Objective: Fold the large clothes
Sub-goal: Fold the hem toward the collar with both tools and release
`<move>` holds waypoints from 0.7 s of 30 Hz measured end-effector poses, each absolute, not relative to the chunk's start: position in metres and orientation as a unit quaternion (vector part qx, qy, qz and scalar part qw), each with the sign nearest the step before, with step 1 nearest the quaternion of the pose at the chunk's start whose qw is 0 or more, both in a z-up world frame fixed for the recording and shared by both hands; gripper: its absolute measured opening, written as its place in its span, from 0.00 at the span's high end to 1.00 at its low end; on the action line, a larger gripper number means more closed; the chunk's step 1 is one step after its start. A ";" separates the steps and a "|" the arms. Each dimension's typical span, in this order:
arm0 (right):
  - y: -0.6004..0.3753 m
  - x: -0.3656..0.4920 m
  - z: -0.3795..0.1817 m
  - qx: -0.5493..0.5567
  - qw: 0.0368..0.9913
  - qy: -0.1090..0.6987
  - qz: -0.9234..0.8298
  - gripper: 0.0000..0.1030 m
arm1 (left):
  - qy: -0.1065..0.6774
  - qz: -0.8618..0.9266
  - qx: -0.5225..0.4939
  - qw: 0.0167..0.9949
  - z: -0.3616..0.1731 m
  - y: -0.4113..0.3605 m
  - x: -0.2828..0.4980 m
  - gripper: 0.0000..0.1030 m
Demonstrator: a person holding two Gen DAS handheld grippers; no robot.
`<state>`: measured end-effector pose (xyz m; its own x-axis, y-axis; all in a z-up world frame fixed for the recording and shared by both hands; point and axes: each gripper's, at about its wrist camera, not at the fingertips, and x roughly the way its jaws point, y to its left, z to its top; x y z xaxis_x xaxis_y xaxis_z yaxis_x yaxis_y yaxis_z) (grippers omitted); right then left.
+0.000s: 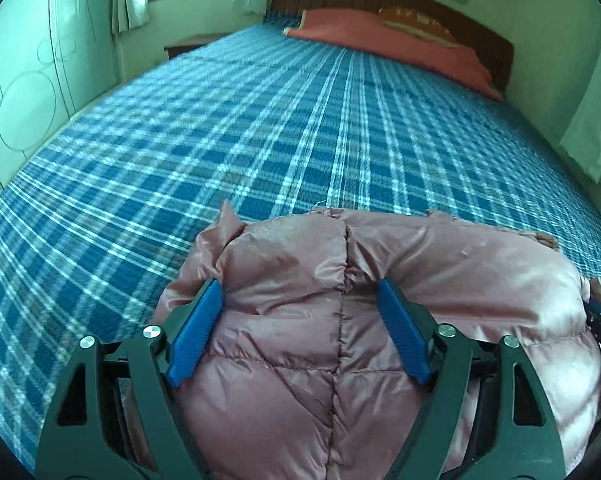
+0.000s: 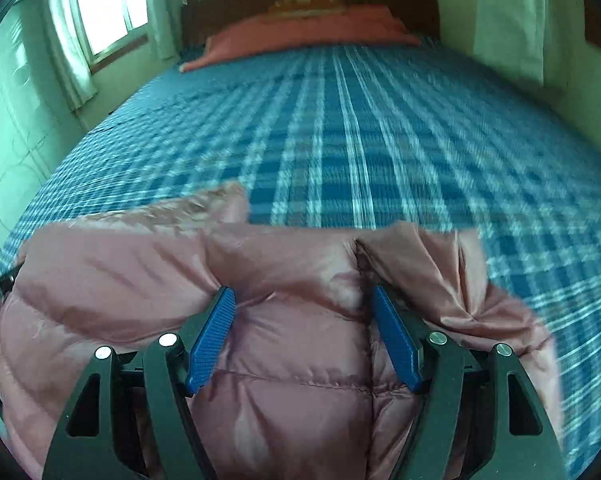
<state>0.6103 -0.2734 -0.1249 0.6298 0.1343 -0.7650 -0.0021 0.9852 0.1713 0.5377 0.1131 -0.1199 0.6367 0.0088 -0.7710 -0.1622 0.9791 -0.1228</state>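
Meanwhile, the pink down jacket [image 1: 300, 320] lies bunched at the near end of the plaid bed sheet [image 1: 260, 128]; the left gripper [image 1: 300, 304] pinches its puffy bulk; the right gripper [image 2: 302, 312] likewise clamps it.

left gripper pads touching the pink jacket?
Touching. Left wrist view: both blue pads of the left gripper press into the puffy pink jacket, denting its fabric.

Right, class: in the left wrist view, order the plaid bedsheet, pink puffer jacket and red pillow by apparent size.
1. Plaid bedsheet
2. Pink puffer jacket, enlarged by nearness to the camera
3. Red pillow, shrunk by distance
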 end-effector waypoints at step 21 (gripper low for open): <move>-0.345 0.622 -0.134 0.156 0.881 0.446 0.010 0.30 | 0.439 0.045 -0.140 0.886 -0.140 0.137 0.565 0.12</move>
